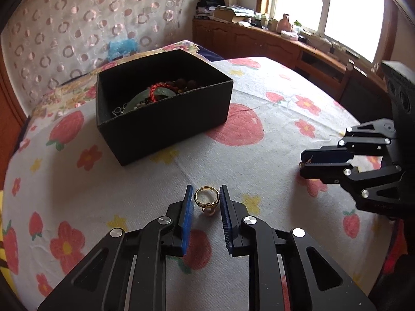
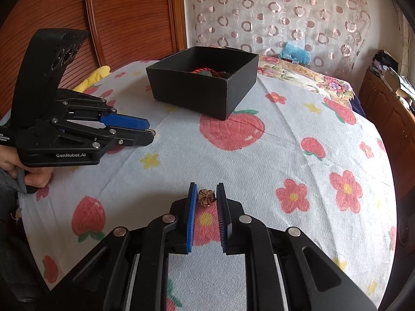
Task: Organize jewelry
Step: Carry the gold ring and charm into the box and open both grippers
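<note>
My left gripper has its blue pads against both sides of a gold ring, low over the strawberry-print cloth. Seen from the right wrist, the left gripper points right, a hand on its handle. My right gripper is shut on a small bronze flower-shaped piece; in the left wrist view the right gripper hovers at the right. An open black box stands farther back on the cloth. It holds a red cord, a green bangle and dark beads.
The cloth covers a bed. A wooden headboard and a circle-patterned curtain stand behind it. A cluttered wooden cabinet runs under the window. A yellow cushion lies at the bed's left edge.
</note>
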{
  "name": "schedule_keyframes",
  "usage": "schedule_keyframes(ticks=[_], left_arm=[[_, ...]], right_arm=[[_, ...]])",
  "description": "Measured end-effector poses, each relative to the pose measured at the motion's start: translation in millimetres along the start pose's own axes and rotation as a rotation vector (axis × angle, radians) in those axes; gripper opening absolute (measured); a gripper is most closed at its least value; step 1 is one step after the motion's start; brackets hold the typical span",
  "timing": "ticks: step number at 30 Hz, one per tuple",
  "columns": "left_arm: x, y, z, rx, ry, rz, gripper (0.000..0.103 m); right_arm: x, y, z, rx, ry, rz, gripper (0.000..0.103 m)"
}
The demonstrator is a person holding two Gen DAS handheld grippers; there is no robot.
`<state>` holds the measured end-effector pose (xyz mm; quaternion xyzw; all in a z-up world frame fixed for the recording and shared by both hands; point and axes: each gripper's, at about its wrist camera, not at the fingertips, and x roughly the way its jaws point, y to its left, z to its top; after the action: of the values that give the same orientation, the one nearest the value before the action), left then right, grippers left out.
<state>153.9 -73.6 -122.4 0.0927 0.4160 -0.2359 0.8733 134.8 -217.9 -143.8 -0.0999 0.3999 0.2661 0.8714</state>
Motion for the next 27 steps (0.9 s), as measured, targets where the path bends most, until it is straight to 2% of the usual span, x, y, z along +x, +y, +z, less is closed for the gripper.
schedule_keyframes(ticks=[2,8,19,27], left_arm=[[-3,0,-1,-0.004,-0.015,0.035,0.019],[-23,6,6,-0.034,-0.085,0.064,0.019],[-53,37,37,-0.099,-0.201,0.117,0.019],[-52,48,52,-0.11,-0.228,0.155,0.019]], right_arm=[[0,1,0,-0.008,-0.002,-0.004,0.017],[-4,4,10,-0.024,-0.02,-0.018,0.017],[-11,4,64,-0.048,-0.111,-0.041,0.017],[5,-8,106,-0.016,-0.138,-0.045,0.017]])
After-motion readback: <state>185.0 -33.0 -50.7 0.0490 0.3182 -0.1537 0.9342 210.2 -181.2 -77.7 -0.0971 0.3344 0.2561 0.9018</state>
